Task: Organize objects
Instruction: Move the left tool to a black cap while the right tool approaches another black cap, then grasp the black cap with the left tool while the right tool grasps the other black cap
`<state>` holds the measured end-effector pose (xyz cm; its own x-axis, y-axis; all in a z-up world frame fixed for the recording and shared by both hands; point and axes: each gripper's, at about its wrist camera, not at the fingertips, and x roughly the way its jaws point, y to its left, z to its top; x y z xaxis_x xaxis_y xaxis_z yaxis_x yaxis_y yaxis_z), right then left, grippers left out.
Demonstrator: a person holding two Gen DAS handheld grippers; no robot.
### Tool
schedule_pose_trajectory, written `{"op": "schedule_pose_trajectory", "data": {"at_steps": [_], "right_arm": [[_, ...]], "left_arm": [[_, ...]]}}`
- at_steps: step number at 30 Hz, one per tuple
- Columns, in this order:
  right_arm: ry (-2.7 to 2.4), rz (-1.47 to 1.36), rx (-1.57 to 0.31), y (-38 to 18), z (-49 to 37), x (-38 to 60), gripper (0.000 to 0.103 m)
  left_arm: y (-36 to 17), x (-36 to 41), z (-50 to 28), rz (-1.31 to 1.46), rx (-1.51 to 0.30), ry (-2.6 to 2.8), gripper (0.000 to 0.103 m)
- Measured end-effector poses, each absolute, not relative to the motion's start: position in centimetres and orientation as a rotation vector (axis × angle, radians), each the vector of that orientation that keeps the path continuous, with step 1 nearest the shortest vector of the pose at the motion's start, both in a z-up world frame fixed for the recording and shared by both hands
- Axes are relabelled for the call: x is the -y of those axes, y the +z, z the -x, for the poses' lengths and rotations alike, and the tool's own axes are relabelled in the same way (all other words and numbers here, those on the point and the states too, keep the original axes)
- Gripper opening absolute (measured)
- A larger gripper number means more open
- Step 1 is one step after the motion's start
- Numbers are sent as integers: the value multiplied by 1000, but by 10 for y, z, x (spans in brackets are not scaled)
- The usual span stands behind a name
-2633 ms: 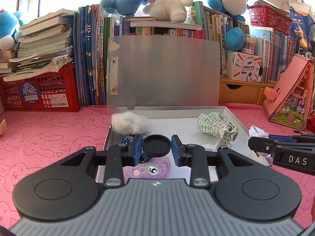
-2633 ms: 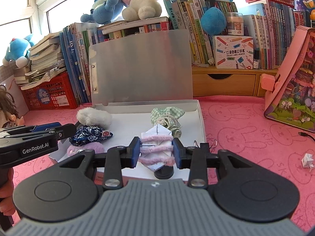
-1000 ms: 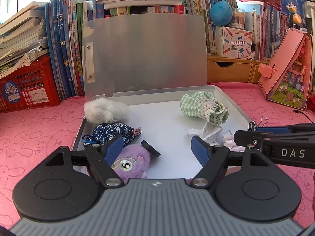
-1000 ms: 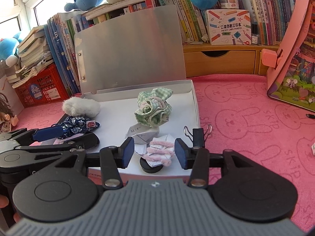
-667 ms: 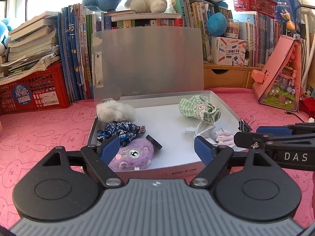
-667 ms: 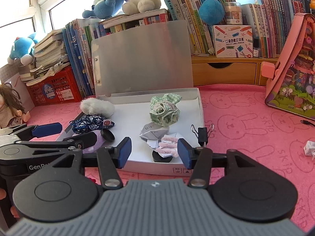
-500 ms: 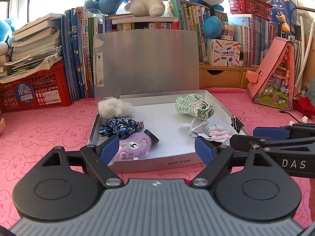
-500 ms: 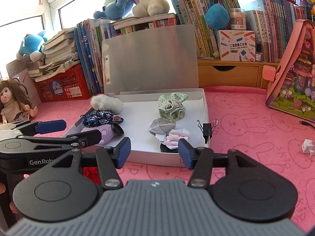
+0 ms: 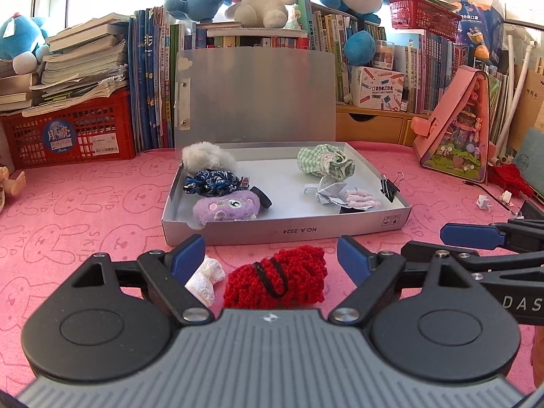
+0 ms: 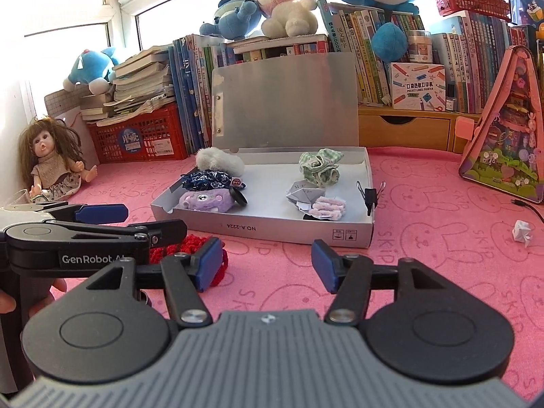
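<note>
Red knitted scrunchie [image 9: 275, 282] lies on the pink mat [image 9: 85, 210], before the grey box [image 9: 285, 227], between my left gripper's [image 9: 272, 255] spread, empty jaws; my right gripper [image 10: 267, 263] beside it also gapes empty.

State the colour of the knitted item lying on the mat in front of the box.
The knitted item is red with a black band, clearest in the left wrist view.

Both views are brightly lit by daylight from the windows [image 10: 85, 6] behind the bookshelf, which are blown out to white. Soft shadows are cast toward the camera. Focus is sharp; straight lines are bent by fisheye distortion near the edges.
</note>
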<state>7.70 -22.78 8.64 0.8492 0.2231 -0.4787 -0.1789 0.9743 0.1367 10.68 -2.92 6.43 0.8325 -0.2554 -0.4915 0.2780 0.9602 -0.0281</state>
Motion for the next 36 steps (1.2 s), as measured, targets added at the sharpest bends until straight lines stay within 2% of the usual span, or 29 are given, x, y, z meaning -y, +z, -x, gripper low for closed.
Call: {"op": "schedule_pose_trajectory", "data": {"at_steps": [13, 29, 32, 36], "right_arm": [[151, -58, -523, 58, -25, 225, 74], [34, -42, -540, 31, 18, 231, 74], [19, -49, -543, 28, 25, 233, 74], [2, -48, -547, 25, 35, 235, 73]], "left_arm": [[33, 7, -56, -20, -520, -246, 88], [5, 5, -47, -41, -543, -218, 87], [2, 6, -48, -42, -545, -217, 86], [1, 8, -50, -46, -546, -217, 78]]}}
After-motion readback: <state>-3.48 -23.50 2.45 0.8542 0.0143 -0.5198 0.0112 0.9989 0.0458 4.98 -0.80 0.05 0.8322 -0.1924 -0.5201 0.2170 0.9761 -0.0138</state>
